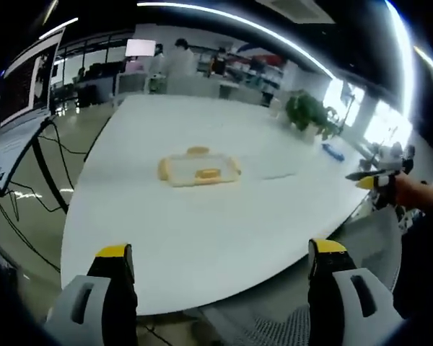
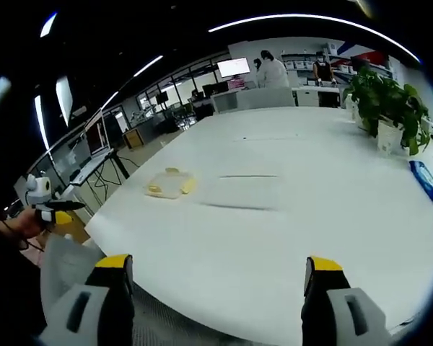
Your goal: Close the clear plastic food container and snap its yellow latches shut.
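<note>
A clear plastic food container (image 1: 199,168) with yellow latches lies on the white table (image 1: 202,223), well ahead of my left gripper (image 1: 222,261), whose jaws stand wide apart with nothing between them. From the right gripper view the container (image 2: 170,184) is small and far off to the left on the table (image 2: 289,231). My right gripper (image 2: 215,268) is open and holds nothing. The right gripper (image 1: 372,179) also shows at the right edge of the left gripper view, held in a person's hand. The left gripper (image 2: 49,205) appears at the left edge of the right gripper view.
A potted plant (image 1: 310,114) (image 2: 387,101) and a blue object (image 2: 424,179) sit on the table's far right side. A monitor on a stand (image 1: 18,108) with cables is left of the table. A mesh chair (image 1: 274,328) is below the near edge. People stand by desks at the back.
</note>
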Action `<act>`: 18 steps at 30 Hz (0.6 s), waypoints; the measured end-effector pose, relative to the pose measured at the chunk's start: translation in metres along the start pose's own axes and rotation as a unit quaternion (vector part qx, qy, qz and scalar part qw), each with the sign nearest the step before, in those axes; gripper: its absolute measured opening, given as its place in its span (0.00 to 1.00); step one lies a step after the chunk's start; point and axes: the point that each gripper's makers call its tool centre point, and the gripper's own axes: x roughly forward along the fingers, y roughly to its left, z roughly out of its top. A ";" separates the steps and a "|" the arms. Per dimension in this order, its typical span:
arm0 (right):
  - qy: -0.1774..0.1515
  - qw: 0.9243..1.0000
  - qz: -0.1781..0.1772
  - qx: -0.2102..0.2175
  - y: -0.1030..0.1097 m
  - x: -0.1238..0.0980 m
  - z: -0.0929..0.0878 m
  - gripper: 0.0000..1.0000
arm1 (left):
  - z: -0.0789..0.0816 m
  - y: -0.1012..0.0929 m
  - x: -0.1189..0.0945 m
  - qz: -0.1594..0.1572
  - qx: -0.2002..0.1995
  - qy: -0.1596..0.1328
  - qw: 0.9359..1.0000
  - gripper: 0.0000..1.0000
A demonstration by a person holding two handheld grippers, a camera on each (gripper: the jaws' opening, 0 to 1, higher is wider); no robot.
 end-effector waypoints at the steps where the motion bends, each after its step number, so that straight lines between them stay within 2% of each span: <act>1: 0.001 1.000 0.001 -0.001 0.000 0.001 0.000 1.00 | 0.000 0.000 0.000 0.000 -0.001 -0.001 1.000 0.99; 5: 0.003 1.000 0.009 -0.005 0.003 0.003 -0.001 1.00 | -0.002 0.001 0.001 -0.001 -0.011 0.001 1.000 0.99; 12: 0.008 1.000 0.018 -0.015 0.007 0.007 -0.001 1.00 | 0.000 0.002 0.002 -0.001 -0.004 0.006 1.000 0.99; 18: 0.007 1.000 0.019 -0.007 0.005 0.008 0.001 1.00 | 0.001 0.001 0.006 -0.002 -0.007 0.005 1.000 0.97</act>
